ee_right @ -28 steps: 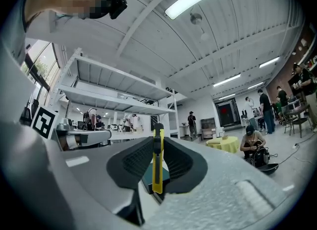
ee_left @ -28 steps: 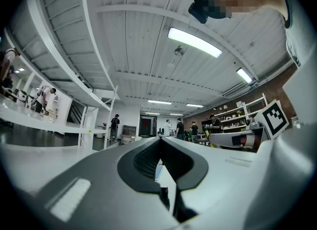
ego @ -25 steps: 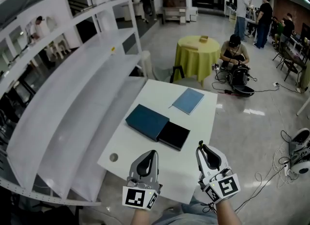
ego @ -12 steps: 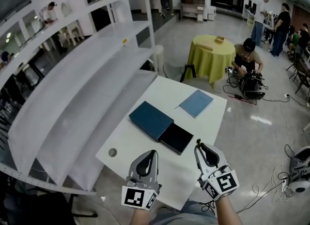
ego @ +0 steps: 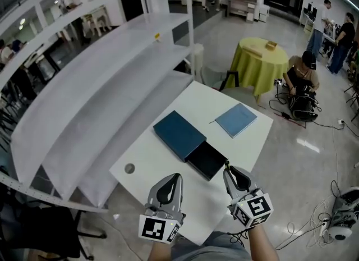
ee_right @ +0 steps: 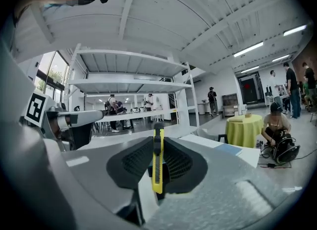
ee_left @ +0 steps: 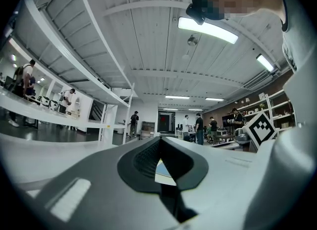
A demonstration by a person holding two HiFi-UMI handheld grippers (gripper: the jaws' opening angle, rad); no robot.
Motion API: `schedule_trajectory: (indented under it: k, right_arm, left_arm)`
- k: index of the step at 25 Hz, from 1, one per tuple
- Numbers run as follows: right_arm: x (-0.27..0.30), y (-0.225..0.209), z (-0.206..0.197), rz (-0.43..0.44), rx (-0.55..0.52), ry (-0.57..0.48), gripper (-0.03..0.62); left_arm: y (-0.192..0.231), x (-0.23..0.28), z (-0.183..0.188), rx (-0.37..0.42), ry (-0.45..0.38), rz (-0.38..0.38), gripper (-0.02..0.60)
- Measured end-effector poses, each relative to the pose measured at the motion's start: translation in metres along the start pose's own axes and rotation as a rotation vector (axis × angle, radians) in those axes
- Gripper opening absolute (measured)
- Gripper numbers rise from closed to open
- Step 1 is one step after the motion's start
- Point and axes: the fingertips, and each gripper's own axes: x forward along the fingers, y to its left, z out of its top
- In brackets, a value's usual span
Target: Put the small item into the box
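A yellow utility knife (ee_right: 157, 167) stands upright between the jaws of my right gripper (ee_right: 157, 147), which is shut on it. In the head view the right gripper (ego: 234, 177) hovers over the white table's (ego: 151, 164) near edge, with the knife tip (ego: 226, 165) just short of the open black box (ego: 206, 160). A dark blue lid (ego: 179, 134) lies touching the box's far left side. My left gripper (ego: 169, 188) hangs shut and holds nothing, to the left of the right one. In the left gripper view its jaws (ee_left: 159, 145) are closed.
A light blue book (ego: 236, 119) lies at the table's far right. A round hole (ego: 129, 168) sits near the left edge. White shelving (ego: 95, 102) runs along the left. A yellow-covered round table (ego: 262, 58) and a crouching person (ego: 303, 74) are beyond.
The view has swung, so the table sits further right and up. My right gripper with the knife is now closer to the black box. The left gripper has barely moved.
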Motion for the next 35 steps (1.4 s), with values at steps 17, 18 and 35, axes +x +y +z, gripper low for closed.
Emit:
schedule_trajectory:
  k: [17,18,35]
  right_arm:
    - [0.075,-0.01,-0.063,0.14,-0.065,0.281,0.067]
    - [0.078,-0.01,-0.067,0.146,-0.067,0.301,0.067]
    - [0.125,-0.02,-0.128,0.2,-0.12,0.541,0.067]
  left_arm:
    - [0.006,0.007,-0.015,0.013,0.033,0.068,0.015]
    - [0.006,0.008,-0.016,0.014,0.036,0.07,0.015]
    - [0.019,-0.001,-0.029,-0.004,0.066,0.129,0.015]
